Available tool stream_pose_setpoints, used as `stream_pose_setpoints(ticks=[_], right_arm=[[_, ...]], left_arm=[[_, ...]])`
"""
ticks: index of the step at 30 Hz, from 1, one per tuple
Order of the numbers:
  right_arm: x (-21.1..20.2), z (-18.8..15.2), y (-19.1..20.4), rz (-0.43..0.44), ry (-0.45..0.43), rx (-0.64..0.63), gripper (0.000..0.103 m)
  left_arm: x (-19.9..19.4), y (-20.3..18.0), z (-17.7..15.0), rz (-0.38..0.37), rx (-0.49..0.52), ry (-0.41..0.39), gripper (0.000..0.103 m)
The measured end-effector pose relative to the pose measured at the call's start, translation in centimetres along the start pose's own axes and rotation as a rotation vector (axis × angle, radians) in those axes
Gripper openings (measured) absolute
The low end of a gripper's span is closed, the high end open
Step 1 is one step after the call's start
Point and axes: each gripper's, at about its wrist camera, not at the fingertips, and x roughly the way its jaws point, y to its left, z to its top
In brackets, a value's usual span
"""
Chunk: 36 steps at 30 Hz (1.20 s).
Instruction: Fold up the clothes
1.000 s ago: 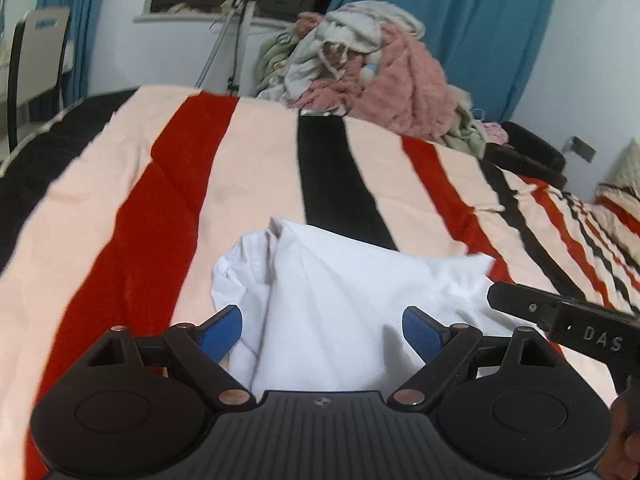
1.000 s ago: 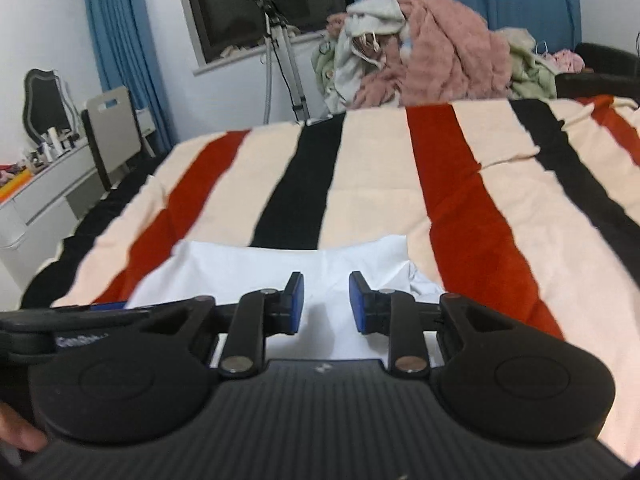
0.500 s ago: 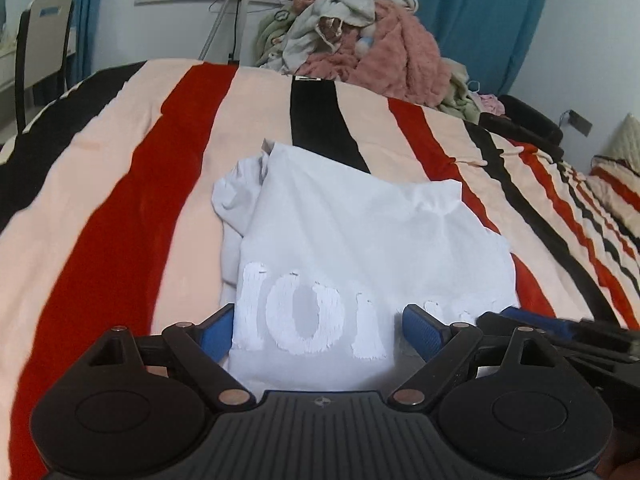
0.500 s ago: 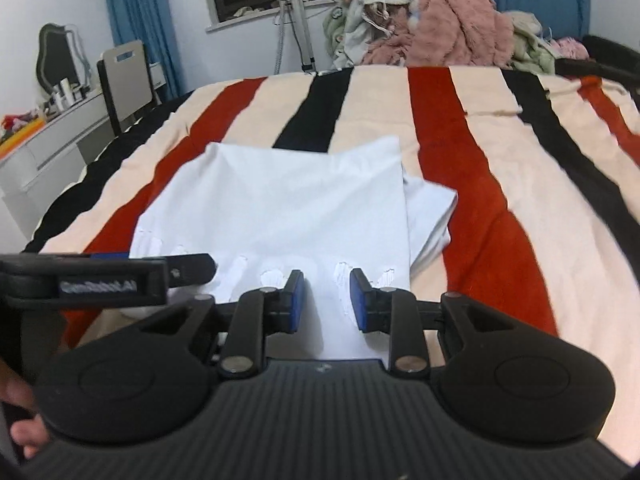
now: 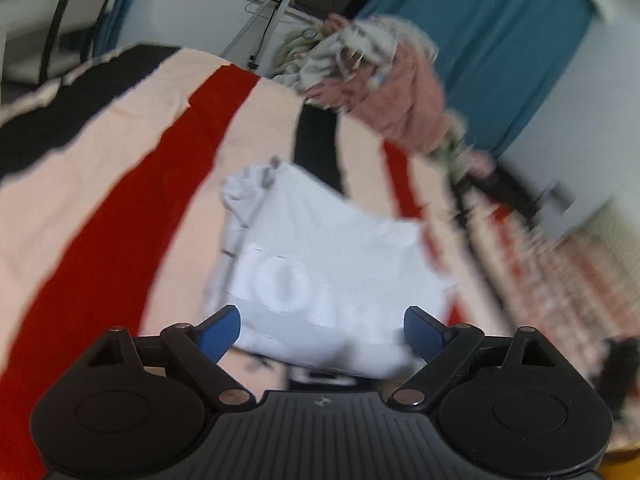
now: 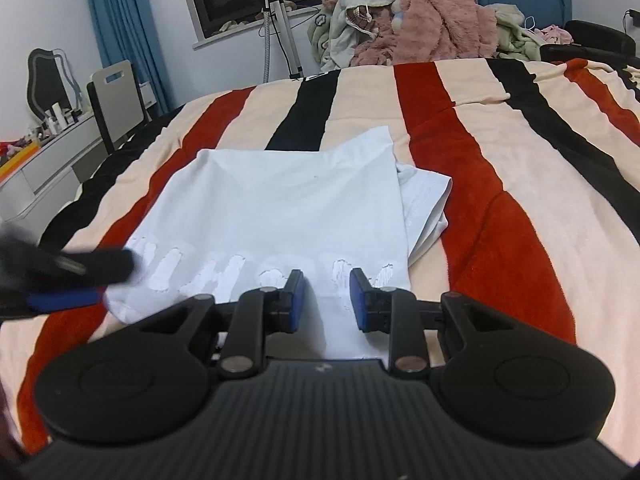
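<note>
A white T-shirt (image 6: 280, 208) lies folded on the striped blanket (image 6: 500, 240), with pale printed letters along its near edge and a sleeve sticking out on the right. My right gripper (image 6: 327, 294) hovers over that near edge. Its blue pads stand a narrow gap apart, pressing on nothing. My left gripper (image 6: 114, 282) is a blur at the shirt's near left corner. In the tilted, blurred left wrist view the left gripper (image 5: 322, 328) has its jaws wide and still opening. The T-shirt (image 5: 328, 248) lies beyond and between the pads, untouched.
A heap of pink and pale clothes (image 6: 420, 20) sits at the bed's far end. A tripod (image 6: 276, 28) stands behind it by the window. A chair (image 6: 116, 96) and a dresser (image 6: 40, 160) stand on the left, and a dark seat (image 6: 592, 40) at the far right.
Both grippers have drawn back from the shirt, so its printed near edge now shows. The left view has rolled and swung sideways into blur. The right gripper has settled.
</note>
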Motion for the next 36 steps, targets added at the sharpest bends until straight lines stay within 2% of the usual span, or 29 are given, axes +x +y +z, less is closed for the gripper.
stream_pose_setpoints(ticks=[3, 7, 10, 11, 14, 17, 19, 21, 24, 28, 29, 31, 32, 34, 36], right_arm=[[0.0, 0.0, 0.0, -0.004, 0.000, 0.005, 0.028], [0.0, 0.0, 0.1, -0.011, -0.002, 0.013, 0.028], [0.0, 0.0, 0.1, -0.012, -0.003, 0.020, 0.028], [0.0, 0.0, 0.1, -0.012, -0.003, 0.023, 0.028], [0.0, 0.0, 0.1, -0.013, -0.005, 0.022, 0.028], [0.0, 0.0, 0.1, -0.015, -0.007, 0.024, 0.028], [0.0, 0.1, 0.1, -0.017, -0.011, 0.027, 0.028], [0.0, 0.1, 0.1, -0.019, -0.012, 0.025, 0.028], [-0.1, 0.0, 0.2, -0.022, -0.012, 0.021, 0.028], [-0.1, 0.0, 0.4, -0.027, -0.014, 0.015, 0.028], [-0.1, 0.0, 0.4, -0.028, -0.014, 0.014, 0.028], [-0.1, 0.0, 0.4, -0.030, -0.014, 0.011, 0.028], [-0.1, 0.0, 0.5, -0.031, -0.015, 0.009, 0.028], [-0.1, 0.0, 0.6, -0.035, -0.015, 0.004, 0.028], [-0.3, 0.1, 0.5, -0.034, -0.015, 0.020, 0.028]], left_arm=[[-0.4, 2.0, -0.6, -0.077, -0.144, 0.027, 0.095], [2.4, 5.5, -1.3, -0.123, -0.359, 0.111, 0.095], [4.5, 7.7, -1.8, -0.141, -0.513, 0.110, 0.094], [4.8, 8.0, -1.7, -0.150, -0.533, 0.093, 0.094], [5.4, 8.5, -1.1, -0.178, -0.559, 0.038, 0.083], [5.7, 8.5, -0.8, -0.195, -0.548, 0.002, 0.079], [5.8, 8.4, -0.8, -0.170, -0.522, -0.008, 0.056], [5.9, 8.3, -0.9, -0.150, -0.519, -0.007, 0.046], [5.7, 8.3, -0.9, -0.164, -0.519, -0.021, 0.040], [5.3, 7.7, -0.9, -0.153, -0.474, -0.035, 0.039], [5.4, 7.7, -0.9, -0.153, -0.476, -0.029, 0.041], [5.6, 8.0, -1.0, -0.161, -0.493, -0.013, 0.051], [5.8, 8.2, -1.0, -0.170, -0.502, -0.006, 0.051], [6.1, 8.5, -1.0, -0.178, -0.509, 0.003, 0.050], [6.4, 8.7, -1.1, -0.166, -0.513, 0.006, 0.044]])
